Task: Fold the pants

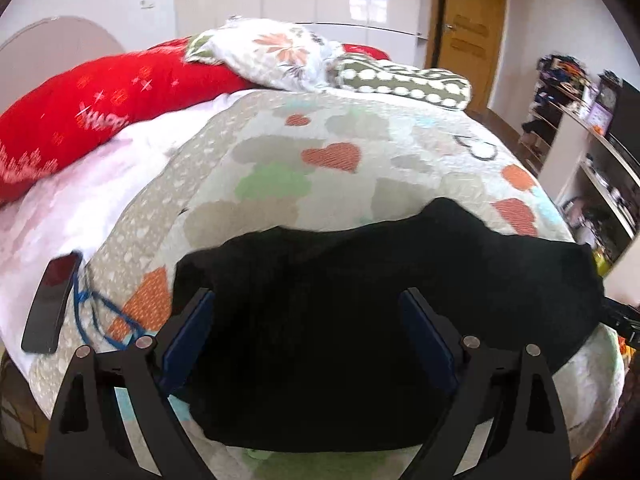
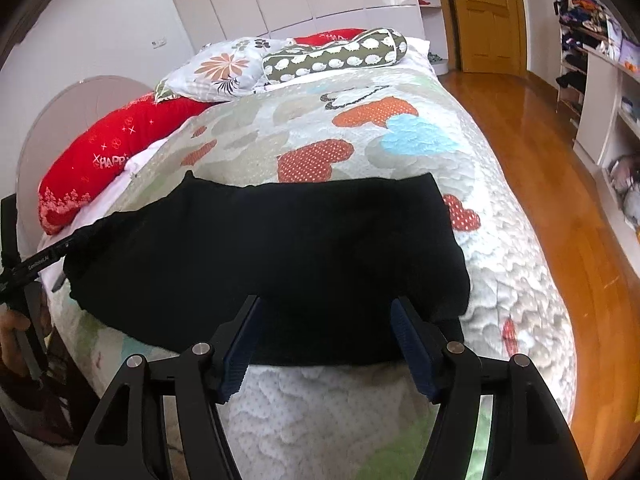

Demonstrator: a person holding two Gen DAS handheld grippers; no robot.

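Observation:
Black pants (image 1: 360, 300) lie folded into a wide flat rectangle on the heart-patterned quilt (image 1: 320, 152). They also show in the right wrist view (image 2: 260, 256). My left gripper (image 1: 308, 300) is open, its blue-padded fingers spread over the near left part of the pants, holding nothing. My right gripper (image 2: 326, 308) is open above the near edge of the pants, holding nothing. The left gripper's body shows at the left edge of the right wrist view (image 2: 44, 256).
A red cushion (image 2: 108, 152), a floral pillow (image 2: 216, 68) and a green bolster (image 2: 336, 56) lie at the head of the bed. A dark phone (image 1: 50, 304) with a blue cord lies on the left. Wooden floor (image 2: 560, 184) and shelves (image 2: 600, 92) are on the right.

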